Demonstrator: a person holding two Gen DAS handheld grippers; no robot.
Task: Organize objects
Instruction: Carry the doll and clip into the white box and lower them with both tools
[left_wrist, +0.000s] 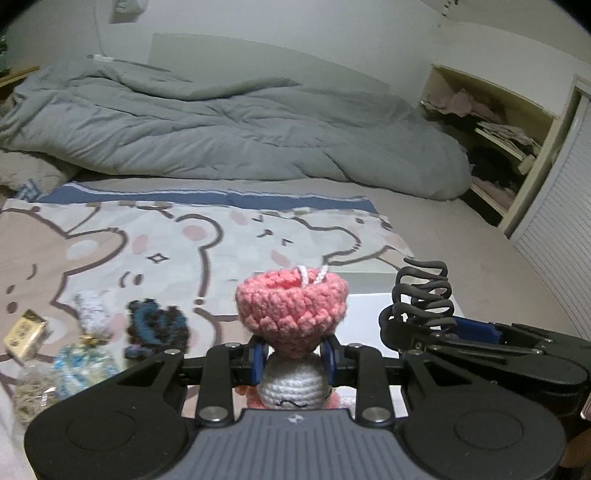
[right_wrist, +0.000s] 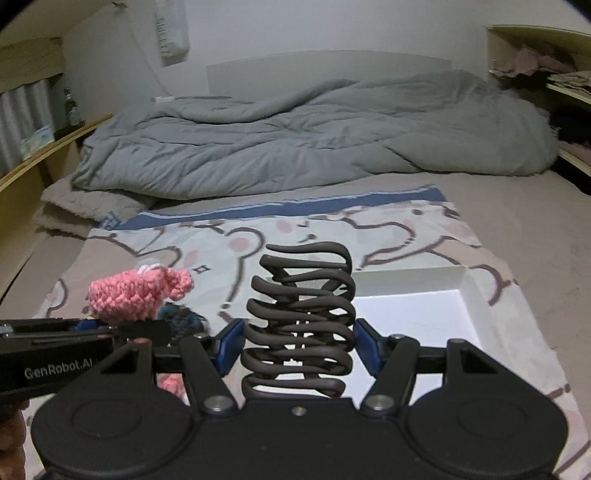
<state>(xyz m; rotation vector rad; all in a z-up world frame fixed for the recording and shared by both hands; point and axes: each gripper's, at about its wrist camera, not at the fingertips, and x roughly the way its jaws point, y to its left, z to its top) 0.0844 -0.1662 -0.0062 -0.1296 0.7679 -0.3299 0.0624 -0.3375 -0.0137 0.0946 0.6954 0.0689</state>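
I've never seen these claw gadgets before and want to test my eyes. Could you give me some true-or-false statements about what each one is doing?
1. The left claw grips a pink doll. True.
2. The right claw is empty. False: it holds a black hair clip.
3. A white box lies on the cartoon blanket. True.
4. The grey duvet is folded neatly. False: it lies rumpled.

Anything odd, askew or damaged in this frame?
Nothing stands out. The left hand-held gripper holds a pink crochet doll, the right hand-held gripper a black hair claw, near the white box.
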